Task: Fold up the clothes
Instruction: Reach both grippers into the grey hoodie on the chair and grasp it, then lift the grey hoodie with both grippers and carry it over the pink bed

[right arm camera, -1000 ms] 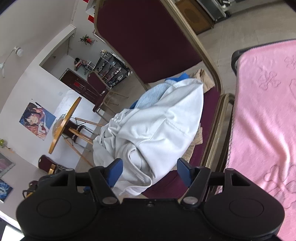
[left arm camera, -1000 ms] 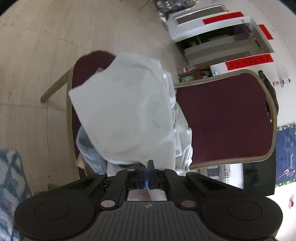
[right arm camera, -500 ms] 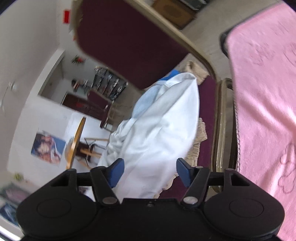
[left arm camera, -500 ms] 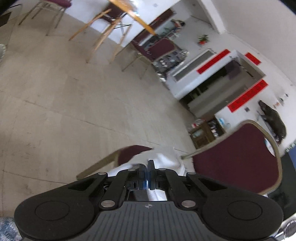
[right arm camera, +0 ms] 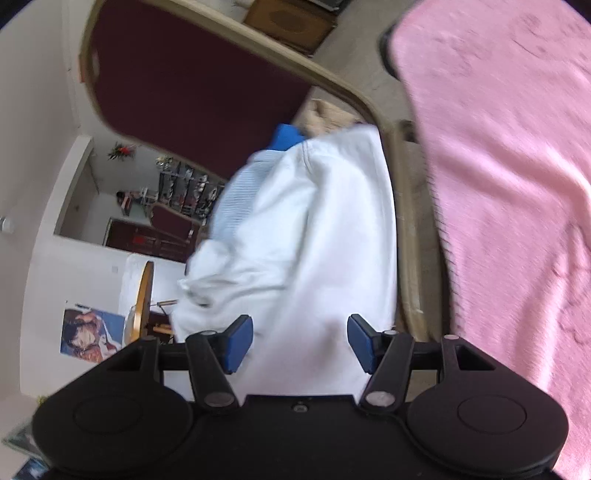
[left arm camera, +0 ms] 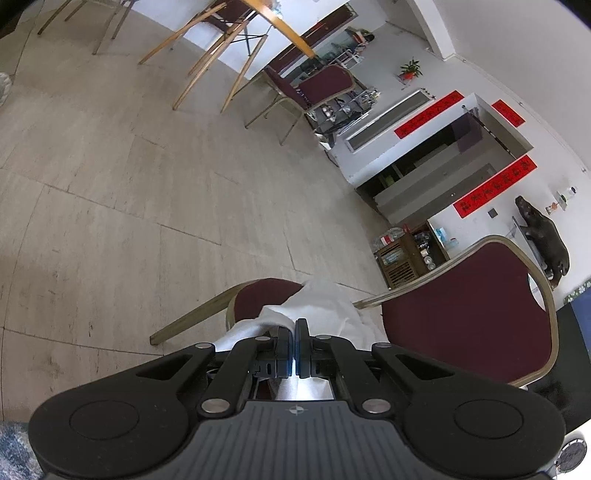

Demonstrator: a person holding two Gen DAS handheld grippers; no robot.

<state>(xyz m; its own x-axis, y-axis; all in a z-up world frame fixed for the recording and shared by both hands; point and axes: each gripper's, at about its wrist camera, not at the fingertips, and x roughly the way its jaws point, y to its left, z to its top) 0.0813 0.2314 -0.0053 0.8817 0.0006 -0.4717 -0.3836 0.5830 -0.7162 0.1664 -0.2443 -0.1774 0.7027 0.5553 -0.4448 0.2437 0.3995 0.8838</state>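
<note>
White garment [right arm camera: 317,236] pinched in left gripper [left arm camera: 294,341], ahead of right gripper [right arm camera: 300,341].

Pale stone-look floor tiles [left arm camera: 155,192] run across a bright, evenly lit room with white walls [left arm camera: 517,48]. A maroon banquet chair [left arm camera: 465,314] with a gold frame stands nearest, a second one [left arm camera: 317,88] farther off beside a round wooden table [left arm camera: 280,22] on splayed legs. Red paper banners [left arm camera: 495,186] frame a recessed opening, with a small dark cabinet [left arm camera: 406,254] below and a potted plant [left arm camera: 410,70] above. A poster [right arm camera: 92,334] hangs on the wall. A pink fleece blanket [right arm camera: 509,177] covers a surface beside the chair.
</note>
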